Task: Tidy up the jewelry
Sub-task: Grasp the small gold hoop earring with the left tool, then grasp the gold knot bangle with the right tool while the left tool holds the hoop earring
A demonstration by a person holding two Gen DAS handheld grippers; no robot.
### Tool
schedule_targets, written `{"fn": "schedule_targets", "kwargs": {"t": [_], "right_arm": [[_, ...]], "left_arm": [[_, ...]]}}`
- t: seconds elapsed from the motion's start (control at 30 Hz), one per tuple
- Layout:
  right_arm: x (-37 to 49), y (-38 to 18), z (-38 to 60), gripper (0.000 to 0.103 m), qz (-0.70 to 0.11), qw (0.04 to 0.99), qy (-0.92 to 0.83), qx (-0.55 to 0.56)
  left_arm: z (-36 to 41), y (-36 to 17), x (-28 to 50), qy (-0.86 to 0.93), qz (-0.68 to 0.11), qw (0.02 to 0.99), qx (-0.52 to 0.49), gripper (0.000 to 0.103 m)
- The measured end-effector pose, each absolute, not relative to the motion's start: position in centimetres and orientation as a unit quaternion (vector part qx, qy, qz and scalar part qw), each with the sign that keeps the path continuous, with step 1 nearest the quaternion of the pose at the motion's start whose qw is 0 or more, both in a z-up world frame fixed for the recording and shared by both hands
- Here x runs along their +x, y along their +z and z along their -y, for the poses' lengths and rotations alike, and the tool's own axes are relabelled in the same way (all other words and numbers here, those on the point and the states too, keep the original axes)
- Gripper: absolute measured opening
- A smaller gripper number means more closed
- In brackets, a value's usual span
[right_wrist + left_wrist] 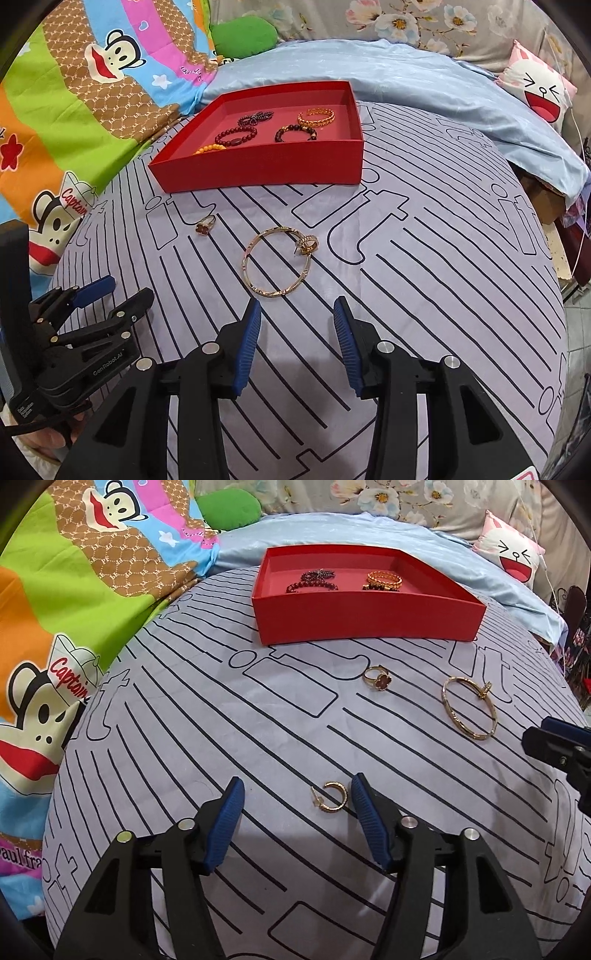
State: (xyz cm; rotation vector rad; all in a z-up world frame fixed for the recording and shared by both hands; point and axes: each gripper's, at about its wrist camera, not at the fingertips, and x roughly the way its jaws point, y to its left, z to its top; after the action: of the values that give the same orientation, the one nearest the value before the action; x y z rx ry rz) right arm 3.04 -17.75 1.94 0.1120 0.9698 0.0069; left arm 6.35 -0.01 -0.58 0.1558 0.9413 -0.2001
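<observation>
Striped grey cloth (258,709), cartoon bedding (74,590), possibly bed.

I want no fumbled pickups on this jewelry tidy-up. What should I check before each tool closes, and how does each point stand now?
1. Left tool jaws apart, nothing pinched: ok.
2. Gold hoop earring between the left fingers: ok, though near the right-hand finger.
3. Right tool empty: ok.
4. Gold bangle between the right fingers: not ok, it lies just ahead of the tips.
5. Small earring rests on the bangle, may slide off: not ok.
6. Red tray has room: ok.
</observation>
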Motion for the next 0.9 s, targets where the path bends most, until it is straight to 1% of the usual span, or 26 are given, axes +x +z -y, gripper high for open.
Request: {"fn": "schedule_targets", "kwargs": {"t": [0.1,0.17,0.3,0.63,0.9], "right_arm": [[3.2,1.7,17.9,0.04,-0.467,0.883,0.002,0.055],[3.3,1.6,18.0,0.041,-0.468,0.882,0.002,0.055],[3.6,1.4,18.0,0.041,-0.47,0.881,0.003,0.057],[4.1,1.1,17.9,0.041,-0.471,0.88,0.006,0.057],[5.5,1.2,18.1,0.041,-0.467,0.883,0.004,0.057]], "left_arm": [[0.4,-0.6,5.9,-0.106,-0.448,0.884,0.079,0.043],[0.7,-0.5,5.8,-0.116,-0.448,0.883,0.08,0.032],[1.1,-0.5,5.7,-0.129,-0.45,0.88,0.078,0.018],[0.0,-0.1,6.0,-0.142,-0.464,0.874,0.033,0.018],[-0.4,0.7,6.7,-0.141,-0.461,0.876,0.02,0.018]]}}
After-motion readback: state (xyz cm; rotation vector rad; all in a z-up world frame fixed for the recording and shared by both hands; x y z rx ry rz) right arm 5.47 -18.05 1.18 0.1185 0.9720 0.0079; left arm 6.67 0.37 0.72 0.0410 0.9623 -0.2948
